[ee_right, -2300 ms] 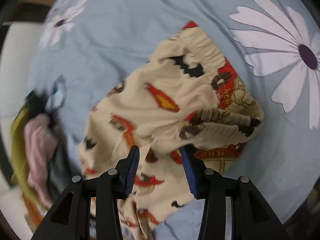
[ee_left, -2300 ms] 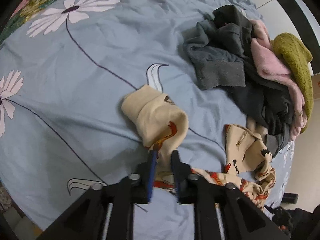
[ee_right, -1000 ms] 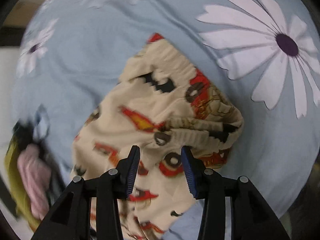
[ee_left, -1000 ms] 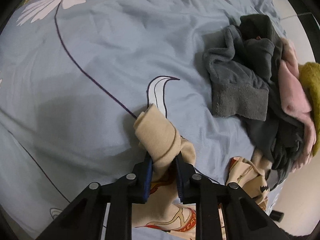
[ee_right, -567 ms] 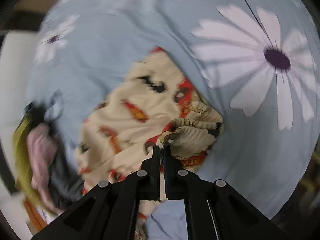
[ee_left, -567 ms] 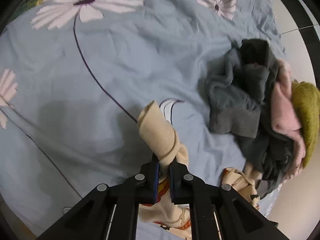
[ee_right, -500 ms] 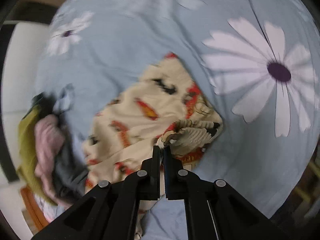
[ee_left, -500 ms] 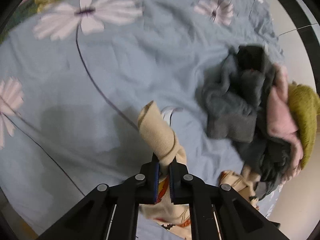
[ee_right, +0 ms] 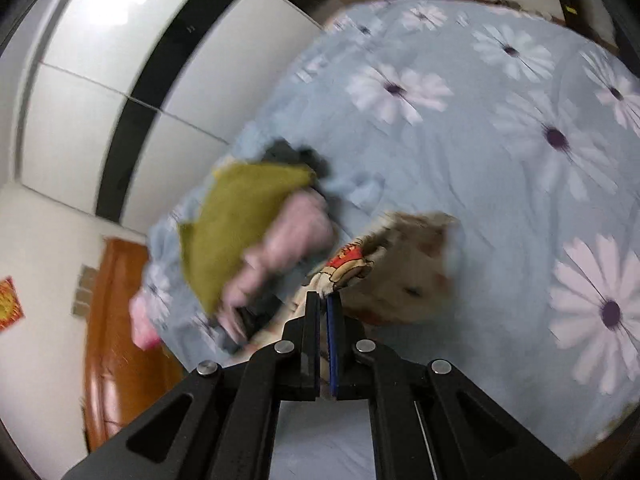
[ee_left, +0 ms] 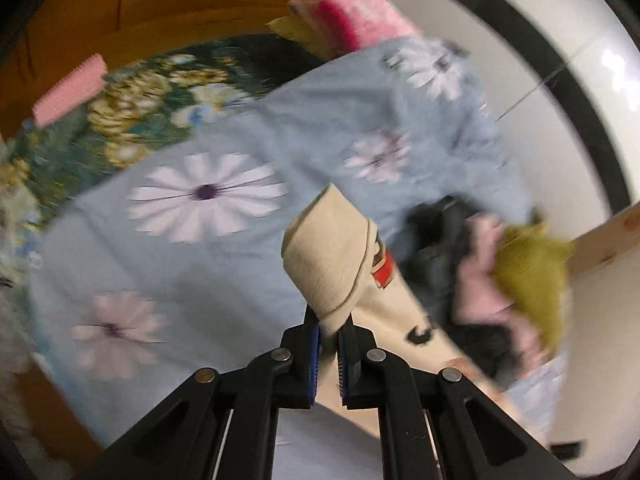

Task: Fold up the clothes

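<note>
The left gripper (ee_left: 329, 330) is pinching a plain beige cuff of the cream printed garment (ee_left: 340, 264), its blue-padded jaws pressed together with only the fabric between them. The cuff is standing up above the fingertips as a folded beige flap, and the rest of the cloth, with red and black prints, is trailing away to the right and down past the gripper. The gripper is pointing steeply down toward the bed, well above the light blue daisy-print duvet (ee_left: 224, 240).

The right gripper (ee_right: 323, 300) is squeezed nearly closed on a printed edge of the same cream printed garment (ee_right: 404, 264), a red and yellow cartoon patch bunching just above its tips. The garment is hanging in the air between the two grippers, lifted off the duvet (ee_right: 500, 184), with its blurred body sagging to the right of the right gripper.

A pile of other clothes (ee_right: 256, 232) is lying near the left edge of the bed in the right wrist view: an olive-green knit on top, a pink piece beside it, dark grey pieces under them. In the left wrist view the same pile (ee_left: 500, 272) is sitting to the right of the held cuff. Both views are motion-blurred.
</note>
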`<state>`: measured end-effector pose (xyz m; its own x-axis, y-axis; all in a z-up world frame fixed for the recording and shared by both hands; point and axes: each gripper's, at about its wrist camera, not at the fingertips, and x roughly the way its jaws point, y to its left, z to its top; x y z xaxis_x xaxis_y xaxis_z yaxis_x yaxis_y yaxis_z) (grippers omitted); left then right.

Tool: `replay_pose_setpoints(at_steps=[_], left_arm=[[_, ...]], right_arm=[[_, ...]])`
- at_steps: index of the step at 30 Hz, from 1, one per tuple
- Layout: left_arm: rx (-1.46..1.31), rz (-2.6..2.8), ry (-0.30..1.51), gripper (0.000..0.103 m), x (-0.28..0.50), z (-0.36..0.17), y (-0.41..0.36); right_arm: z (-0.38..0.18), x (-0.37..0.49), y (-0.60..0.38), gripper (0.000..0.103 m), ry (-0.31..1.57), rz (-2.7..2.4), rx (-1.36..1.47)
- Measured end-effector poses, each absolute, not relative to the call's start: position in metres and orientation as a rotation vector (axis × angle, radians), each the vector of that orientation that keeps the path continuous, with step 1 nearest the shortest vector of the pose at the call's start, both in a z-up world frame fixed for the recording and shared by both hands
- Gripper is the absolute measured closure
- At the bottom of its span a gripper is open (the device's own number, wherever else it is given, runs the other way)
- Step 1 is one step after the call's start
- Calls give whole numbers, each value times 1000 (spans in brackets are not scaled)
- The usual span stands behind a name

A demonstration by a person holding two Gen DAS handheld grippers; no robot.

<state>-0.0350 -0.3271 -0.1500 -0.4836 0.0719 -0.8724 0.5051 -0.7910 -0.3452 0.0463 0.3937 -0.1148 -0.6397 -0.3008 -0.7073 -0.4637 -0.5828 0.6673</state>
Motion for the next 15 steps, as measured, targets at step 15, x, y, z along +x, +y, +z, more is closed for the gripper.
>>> replay_pose_setpoints(at_steps=[15], left_arm=[[1718,-1938,782,91,17,-328,-352]], right_arm=[[-313,149,395,103,1302,1800,-1616]])
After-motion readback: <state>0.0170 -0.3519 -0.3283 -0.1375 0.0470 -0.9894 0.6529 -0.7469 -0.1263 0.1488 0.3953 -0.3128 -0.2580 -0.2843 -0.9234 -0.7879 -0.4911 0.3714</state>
